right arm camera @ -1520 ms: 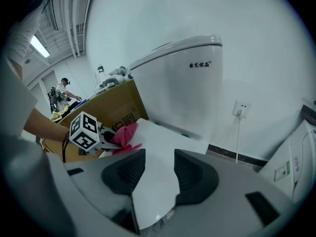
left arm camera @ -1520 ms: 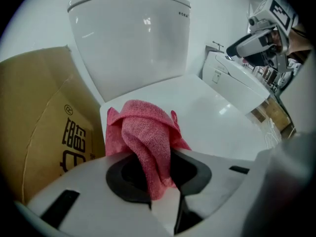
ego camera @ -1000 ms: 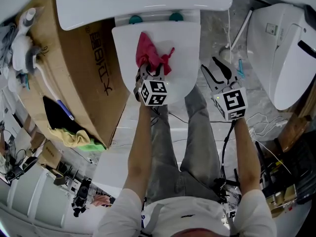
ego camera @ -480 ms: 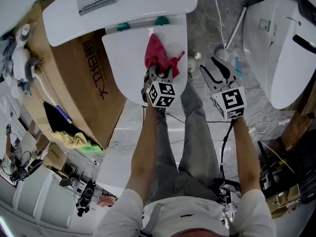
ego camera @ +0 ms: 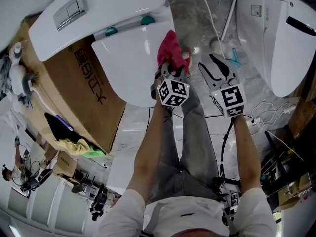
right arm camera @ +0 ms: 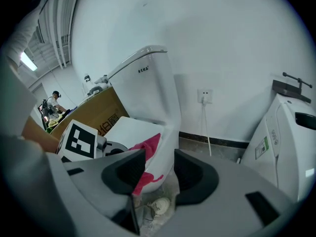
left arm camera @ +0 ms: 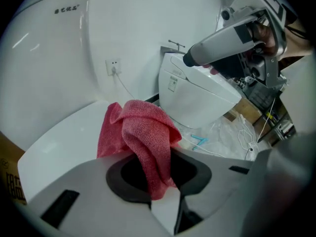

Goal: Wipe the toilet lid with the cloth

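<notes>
Left gripper view: cloth (left arm camera: 143, 132) pinched btwn left gripper (left arm camera: 157, 179) fingers, on toilet lid (left arm camera: 64, 142); right gripper (right arm camera: 159, 174) fingers apart.

The cloth (ego camera: 169, 49) lies on the toilet lid (ego camera: 129, 63) at its right edge, near the back right corner. The left gripper (ego camera: 171, 70) is just in front of it, jaws closed on its near end. Behind the lid stands the cistern (ego camera: 98, 6), and a cardboard box (ego camera: 74, 88) stands against the toilet's left side. The right gripper (ego camera: 214, 65), jaws apart around nothing, hangs off the lid to the right, above the floor (ego camera: 192, 9), between this toilet and a second toilet (ego camera: 276, 33) farther right.
</notes>
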{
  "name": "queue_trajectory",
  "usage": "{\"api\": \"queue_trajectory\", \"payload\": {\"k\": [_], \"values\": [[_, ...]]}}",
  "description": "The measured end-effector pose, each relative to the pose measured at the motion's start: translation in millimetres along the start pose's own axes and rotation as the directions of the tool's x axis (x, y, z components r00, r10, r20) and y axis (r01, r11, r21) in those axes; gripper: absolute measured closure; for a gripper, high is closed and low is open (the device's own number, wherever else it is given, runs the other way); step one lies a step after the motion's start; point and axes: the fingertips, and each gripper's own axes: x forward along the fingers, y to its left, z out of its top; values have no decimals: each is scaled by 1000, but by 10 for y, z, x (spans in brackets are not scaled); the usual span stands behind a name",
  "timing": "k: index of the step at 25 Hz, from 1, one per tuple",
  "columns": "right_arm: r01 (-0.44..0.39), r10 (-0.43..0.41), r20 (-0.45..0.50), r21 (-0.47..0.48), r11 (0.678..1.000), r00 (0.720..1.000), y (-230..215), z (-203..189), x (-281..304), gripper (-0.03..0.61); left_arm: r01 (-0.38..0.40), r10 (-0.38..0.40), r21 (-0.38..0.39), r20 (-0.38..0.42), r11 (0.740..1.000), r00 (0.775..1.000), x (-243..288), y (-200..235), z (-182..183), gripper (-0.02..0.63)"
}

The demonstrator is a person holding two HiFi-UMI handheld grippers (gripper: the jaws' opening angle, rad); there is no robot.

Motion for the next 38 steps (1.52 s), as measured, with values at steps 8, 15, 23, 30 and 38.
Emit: {"api": "queue_trajectory", "payload": {"k": [8, 15, 23, 30, 38], "values": [[82, -83, 16, 41, 996, 996, 26, -122, -196, 383, 128, -137, 107, 84, 986, 987, -86, -449, 255, 505], [113, -114, 29, 40, 993, 993, 382, -135, -224, 385, 196, -207, 122, 93, 973, 974, -313, -458, -112, 505], [91, -91, 26, -8, 996, 996, 936, -73, -11, 385, 145, -148, 75, 45, 987, 988, -515, -5, -879, 505], [51, -50, 14, -77, 996, 999, 1452, -23, 164, 385, 83, -86, 54, 62, 995, 994, -766, 335, -1254, 505], [18, -18, 4, -127, 992, 1000, 1904, -26, 217, 385, -8, 11, -54, 65, 999, 998, -1117, 729, -1802, 505]]}}
